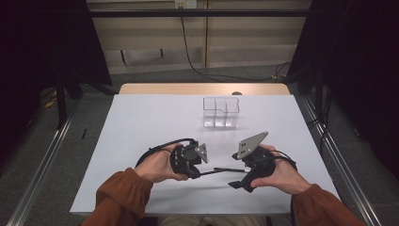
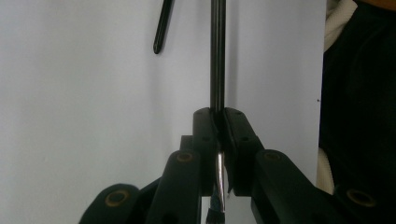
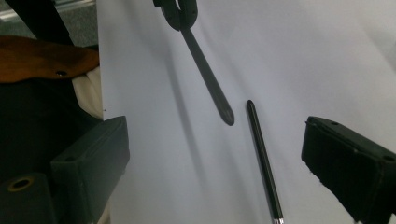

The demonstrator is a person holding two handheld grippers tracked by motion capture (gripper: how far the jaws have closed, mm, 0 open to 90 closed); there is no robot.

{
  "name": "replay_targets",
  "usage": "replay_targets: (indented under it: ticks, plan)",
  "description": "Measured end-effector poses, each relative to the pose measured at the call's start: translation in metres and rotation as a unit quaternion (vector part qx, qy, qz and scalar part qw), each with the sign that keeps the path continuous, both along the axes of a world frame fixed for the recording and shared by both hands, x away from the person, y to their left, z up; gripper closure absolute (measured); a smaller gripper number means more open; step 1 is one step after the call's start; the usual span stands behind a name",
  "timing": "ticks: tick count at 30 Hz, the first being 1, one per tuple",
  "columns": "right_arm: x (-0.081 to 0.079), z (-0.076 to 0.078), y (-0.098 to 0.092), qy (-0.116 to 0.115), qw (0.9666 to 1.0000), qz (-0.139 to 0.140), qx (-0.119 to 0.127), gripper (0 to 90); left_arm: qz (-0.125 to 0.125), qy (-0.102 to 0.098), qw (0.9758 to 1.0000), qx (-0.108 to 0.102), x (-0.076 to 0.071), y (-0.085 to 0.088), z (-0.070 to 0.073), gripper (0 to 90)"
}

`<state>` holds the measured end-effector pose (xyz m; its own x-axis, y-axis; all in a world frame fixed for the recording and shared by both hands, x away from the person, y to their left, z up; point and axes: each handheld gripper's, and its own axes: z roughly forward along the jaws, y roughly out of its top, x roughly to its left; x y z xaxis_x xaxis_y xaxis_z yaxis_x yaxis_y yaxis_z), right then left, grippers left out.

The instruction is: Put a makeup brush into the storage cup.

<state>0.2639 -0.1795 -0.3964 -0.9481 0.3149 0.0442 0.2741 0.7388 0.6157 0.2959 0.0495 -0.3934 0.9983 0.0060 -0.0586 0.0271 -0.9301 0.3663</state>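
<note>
My left gripper [image 2: 218, 116] is shut on a thin black pen [image 2: 217, 56] that sticks straight out past its jaws; a silver part of the pen shows between them. In the high view this gripper [image 1: 200, 172] sits near the table's front and points right. My right gripper [image 3: 215, 140] faces it with both jaws wide apart. A second thin black pen [image 3: 262, 154] lies on the white table between those jaws, touching neither. The tip of the held pen [image 3: 205, 70] ends just beside it. The right gripper [image 1: 237, 172] is a short way right of the left one.
A clear plastic box [image 1: 221, 113] with compartments stands behind the grippers, toward the far middle of the white table [image 1: 141, 122]. A person's brown sleeves [image 1: 120, 193] come in from the front edge. A wooden strip [image 1: 202, 88] runs along the far edge.
</note>
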Motion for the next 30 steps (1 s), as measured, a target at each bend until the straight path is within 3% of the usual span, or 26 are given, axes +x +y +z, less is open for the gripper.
replay_targets:
  ticks: [6,11,15,17,24,25,28,30]
  plan:
    - [0.009,0.002,0.007,0.020,0.9988,0.016,-0.041,13.1,-0.003,-0.002,1.0000,0.006,0.000,-0.002,0.000,84.2]
    - [0.015,0.003,0.011,0.038,0.9959,0.034,-0.075,20.7,-0.003,-0.003,0.9999,0.011,0.000,-0.003,-0.001,84.2]
    - [0.020,0.002,0.016,0.040,0.9937,0.033,-0.100,16.6,-0.008,-0.005,0.9998,0.017,0.000,-0.004,0.000,84.2]
    - [0.023,0.002,0.019,0.045,0.9921,0.041,-0.109,19.4,-0.009,-0.001,0.9998,0.020,0.001,-0.004,-0.001,84.2]
    - [0.026,0.000,0.026,0.058,0.9872,0.054,-0.138,11.1,-0.010,0.001,0.9997,0.021,0.001,-0.004,-0.002,84.2]
    - [0.026,0.000,0.027,0.057,0.9870,0.056,-0.140,12.4,-0.012,0.003,0.9997,0.023,0.001,-0.004,-0.002,84.2]
    - [0.028,-0.001,0.029,0.068,0.9848,0.074,-0.142,29.4,-0.009,0.002,0.9998,0.019,0.000,-0.005,-0.003,84.2]
    - [0.028,-0.002,0.030,0.062,0.9849,0.082,-0.140,35.5,-0.010,0.005,0.9998,0.019,-0.001,-0.005,-0.002,84.2]
